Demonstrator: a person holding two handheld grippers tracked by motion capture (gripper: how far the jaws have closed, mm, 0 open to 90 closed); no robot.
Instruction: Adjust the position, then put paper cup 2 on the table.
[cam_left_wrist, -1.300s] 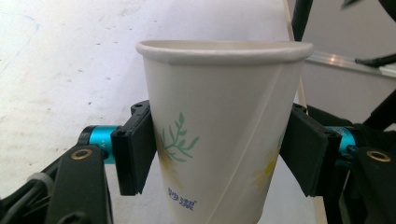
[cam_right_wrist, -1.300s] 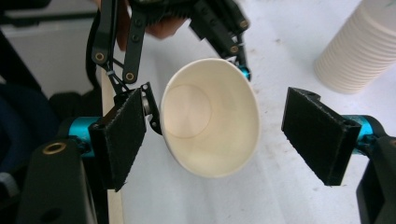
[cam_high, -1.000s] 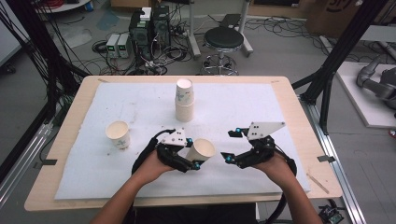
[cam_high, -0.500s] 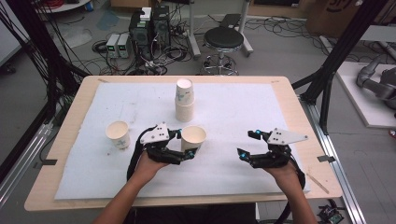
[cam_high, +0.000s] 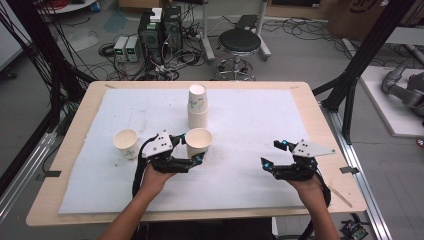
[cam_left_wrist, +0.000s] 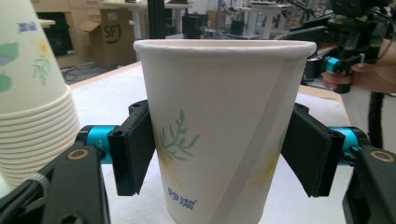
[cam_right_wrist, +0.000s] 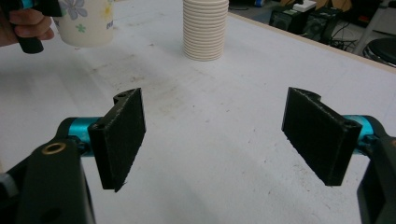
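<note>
My left gripper (cam_high: 192, 150) is shut on a white paper cup (cam_high: 199, 137) with a leaf print and holds it upright over the white mat, just in front of the stack of cups (cam_high: 197, 105). In the left gripper view both pads (cam_left_wrist: 133, 154) press the sides of the cup (cam_left_wrist: 219, 93), and the stack (cam_left_wrist: 28, 93) stands at the left. My right gripper (cam_high: 272, 153) is open and empty, low over the mat to the right. The right gripper view has its jaws (cam_right_wrist: 215, 135) wide apart over bare mat, with the held cup (cam_right_wrist: 86, 21) far left.
A single paper cup (cam_high: 126, 143) stands upright on the mat (cam_high: 250, 125) left of my left hand. The wooden table edge (cam_high: 325, 125) frames the mat. A stool (cam_high: 240, 42) and electronics sit on the floor beyond.
The cup in my left gripper went from tilted to upright and shifted slightly left and away. My right gripper drew away from the cup, moving right and down.
</note>
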